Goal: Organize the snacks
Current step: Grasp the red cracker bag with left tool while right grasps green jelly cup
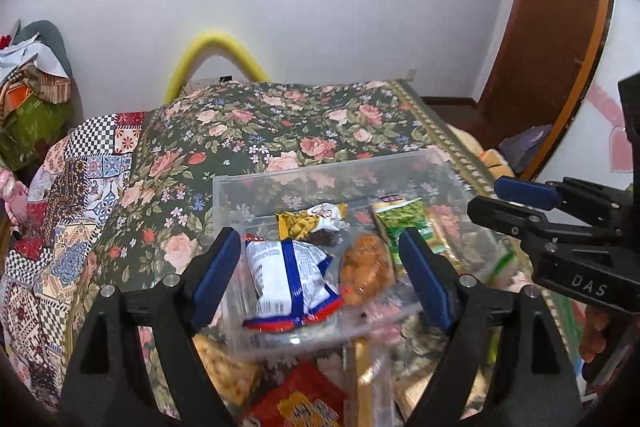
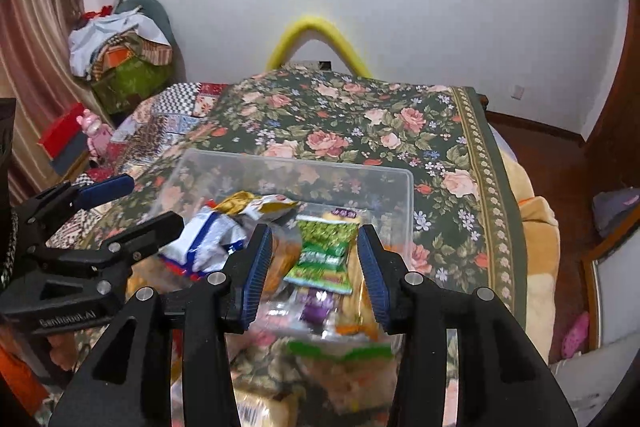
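A clear plastic bin point(image 1: 320, 169) point(image 2: 400, 179) sits on the floral bedspread. In it lie a white-and-blue packet point(image 1: 288, 279) point(image 2: 212, 235), a yellow-and-white packet point(image 1: 312, 221) point(image 2: 260, 205), an orange snack bag point(image 1: 366, 267) and a green packet point(image 1: 404, 223) point(image 2: 324, 251). My left gripper point(image 1: 320, 275) is open above the white-and-blue packet, holding nothing. My right gripper point(image 2: 316, 267) is open above the green packet, holding nothing. Each gripper shows in the other's view, the right point(image 1: 520, 203) and the left point(image 2: 132, 203).
More snack packets lie loose on the bedspread in front of the bin: a red-and-yellow one point(image 1: 304, 399), a peanut-coloured one point(image 1: 228, 371), a green-edged one point(image 2: 340, 351). A yellow foam arch point(image 1: 216, 55) stands behind the bed. Bags are piled at the far left point(image 2: 120, 59).
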